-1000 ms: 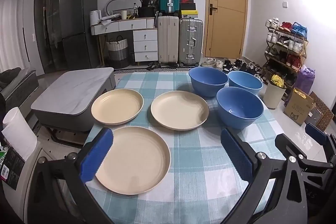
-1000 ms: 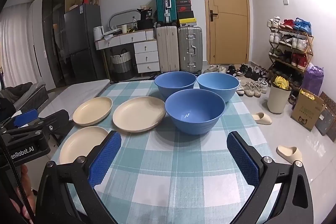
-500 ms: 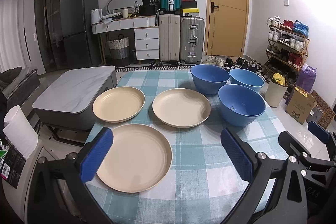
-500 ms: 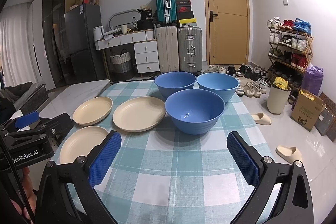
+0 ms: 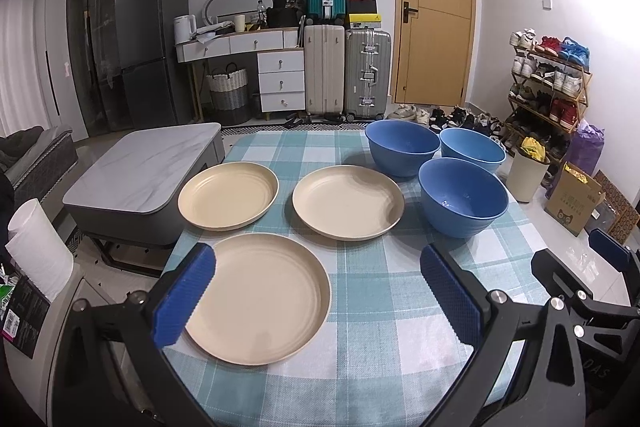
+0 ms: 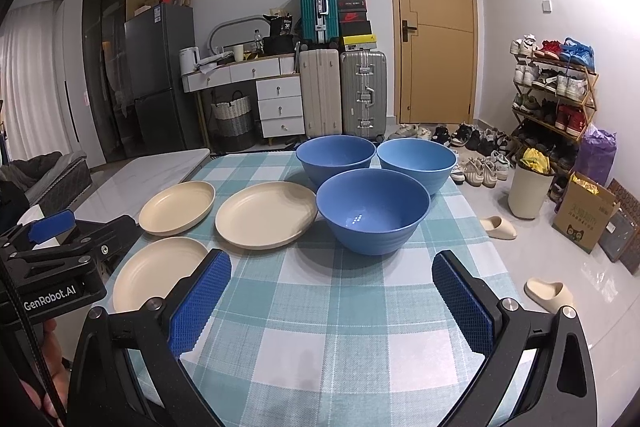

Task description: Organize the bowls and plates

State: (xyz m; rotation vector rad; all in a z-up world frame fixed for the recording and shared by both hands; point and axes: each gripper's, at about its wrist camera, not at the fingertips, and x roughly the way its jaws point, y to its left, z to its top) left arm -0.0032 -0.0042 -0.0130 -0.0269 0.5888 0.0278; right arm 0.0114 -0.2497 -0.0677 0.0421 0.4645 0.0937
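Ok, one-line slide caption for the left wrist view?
Open left tongs above nearest cream plate; three blue bowls unstacked.

The bench is covered by a teal-and-white checked cloth, which is spread over its whole visible top. Six dishes are set directly on the cloth. Three cream plates are grouped on the left: the near plate is placed close to the front left edge, the far left plate is set behind it, and the middle plate is laid towards the centre. Three blue bowls are clustered on the right: the near bowl is stood just beside the middle plate, with the back left bowl and the back right bowl placed behind it, close together.
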